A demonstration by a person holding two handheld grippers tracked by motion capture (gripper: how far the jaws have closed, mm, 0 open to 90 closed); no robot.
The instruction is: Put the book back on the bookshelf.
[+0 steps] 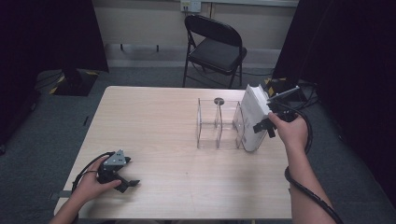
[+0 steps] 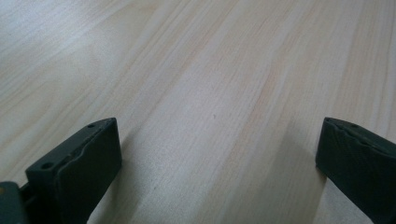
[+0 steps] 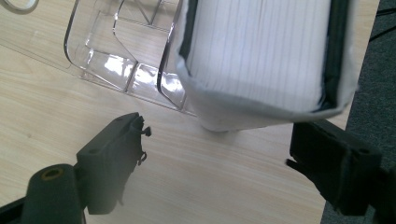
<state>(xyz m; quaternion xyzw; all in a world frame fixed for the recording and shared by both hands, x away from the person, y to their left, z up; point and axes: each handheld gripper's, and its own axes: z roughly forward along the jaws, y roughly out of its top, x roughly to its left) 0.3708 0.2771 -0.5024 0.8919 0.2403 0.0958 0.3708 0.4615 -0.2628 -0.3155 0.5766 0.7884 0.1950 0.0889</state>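
Note:
A thick white book (image 1: pixel 253 116) with a dark-edged cover stands tilted at the right end of a clear plastic rack (image 1: pixel 217 123). I cannot tell whether it sits in the last slot or beside it. In the right gripper view the book's (image 3: pixel 259 56) lower corner rests on the wood beside the rack (image 3: pixel 116 56). My right gripper (image 1: pixel 266 120) is at the book's near right side, its jaws spread wide (image 3: pixel 219 154) just short of the book and pressing on nothing. My left gripper (image 1: pixel 129 185) lies open on the table at the front left, with bare wood between its jaws (image 2: pixel 219 154).
The wooden table (image 1: pixel 154 121) carries a small round ring (image 1: pixel 218 101) just behind the rack. A black folding chair (image 1: pixel 215 46) stands beyond the far edge. The table's right edge lies close to the book, with grey carpet (image 3: pixel 378 93) below.

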